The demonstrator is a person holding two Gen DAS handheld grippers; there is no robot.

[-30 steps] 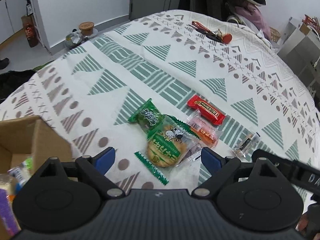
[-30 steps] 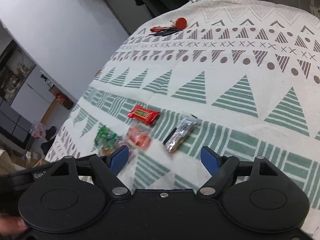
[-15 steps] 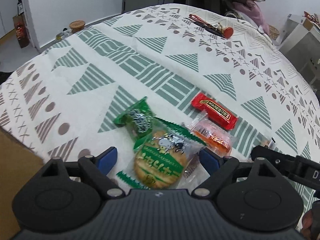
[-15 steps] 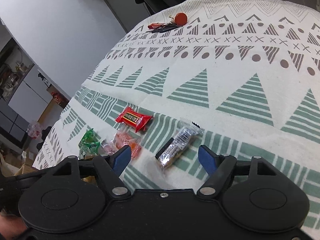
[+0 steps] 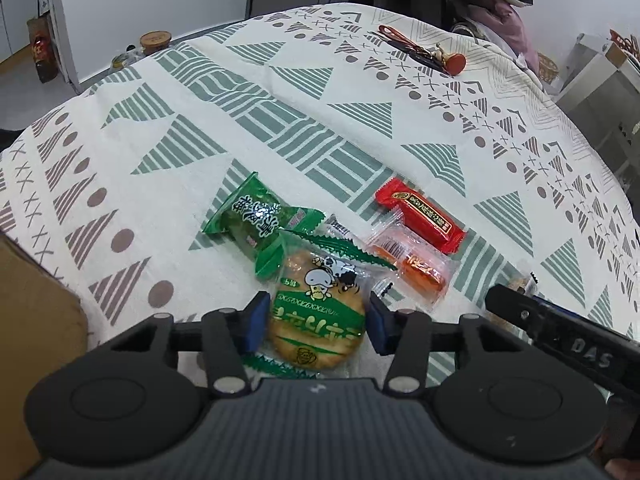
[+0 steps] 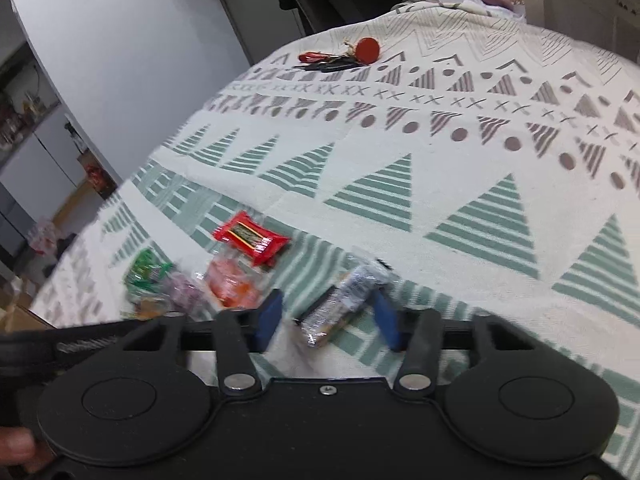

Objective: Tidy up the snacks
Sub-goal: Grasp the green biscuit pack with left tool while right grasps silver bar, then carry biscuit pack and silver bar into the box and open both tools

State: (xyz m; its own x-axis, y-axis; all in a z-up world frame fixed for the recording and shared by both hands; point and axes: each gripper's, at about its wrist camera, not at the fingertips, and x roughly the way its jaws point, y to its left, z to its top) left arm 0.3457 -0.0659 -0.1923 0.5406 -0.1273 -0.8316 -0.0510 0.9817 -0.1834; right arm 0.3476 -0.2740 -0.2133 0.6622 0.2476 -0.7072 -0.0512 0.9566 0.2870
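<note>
A round rice cracker packet (image 5: 316,312) with green print lies on the patterned tablecloth (image 5: 280,120). My left gripper (image 5: 318,320) has its blue pads pressed against both sides of it. Beside it lie a green packet (image 5: 256,216), a clear orange packet (image 5: 412,264) and a red bar (image 5: 420,214). In the right wrist view a silver-and-dark snack bar (image 6: 348,298) lies slantwise between the fingers of my right gripper (image 6: 328,316). That gripper is partly narrowed, with a gap at the bar's left end. The red bar (image 6: 250,238) and orange packet (image 6: 234,288) lie to its left.
A cardboard box (image 5: 32,312) stands at the left edge of the table. Keys with a red tag (image 5: 424,50) lie at the far side. A jar (image 5: 155,42) and bottles stand on the floor beyond the table. The right gripper's body (image 5: 560,332) reaches in from the right.
Both grippers moved forward and down over the snacks, and both pairs of fingers narrowed from wide open. The left one came in around the cracker packet, the right one around the silver bar.
</note>
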